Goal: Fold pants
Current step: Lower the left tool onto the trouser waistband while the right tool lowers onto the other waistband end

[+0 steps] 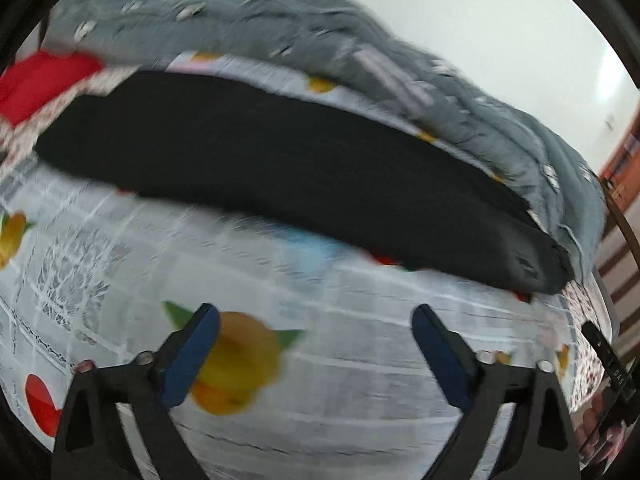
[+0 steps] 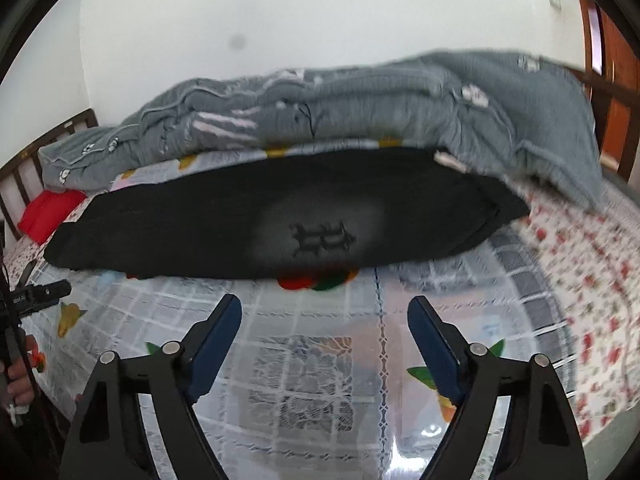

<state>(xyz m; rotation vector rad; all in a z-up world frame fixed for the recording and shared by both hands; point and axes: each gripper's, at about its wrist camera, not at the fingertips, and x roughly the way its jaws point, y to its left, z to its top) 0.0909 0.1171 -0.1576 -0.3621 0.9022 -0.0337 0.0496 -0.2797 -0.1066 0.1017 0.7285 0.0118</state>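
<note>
Across the bed [image 2: 320, 380] we see a white checked sheet printed with fruit, and along its far side a rumpled grey quilt [image 2: 360, 108] heaped against the wall. On the sheet in front of the quilt lie the pants [image 2: 192, 224], black, stretched out lengthwise as one long band; in the right view their far right end touches the quilt's edge, and a dark embroidered mark shows near their middle. In the left view the pants [image 1: 280, 168] run from upper left to lower right, with the quilt [image 1: 400, 76] crowding their far edge. A red cloth [image 2: 50, 212] lies at the bed's head end, just beside the left end of the pants, by a wooden headboard. Nothing lies between us and the near edge of the pants but bare sheet. Our left gripper [image 1: 316, 316] hangs over the sheet short of the pants, fingers spread wide, holding nothing. Our right gripper [image 2: 325, 304] hangs likewise, fingers apart and empty. The left view is blurred.
</note>
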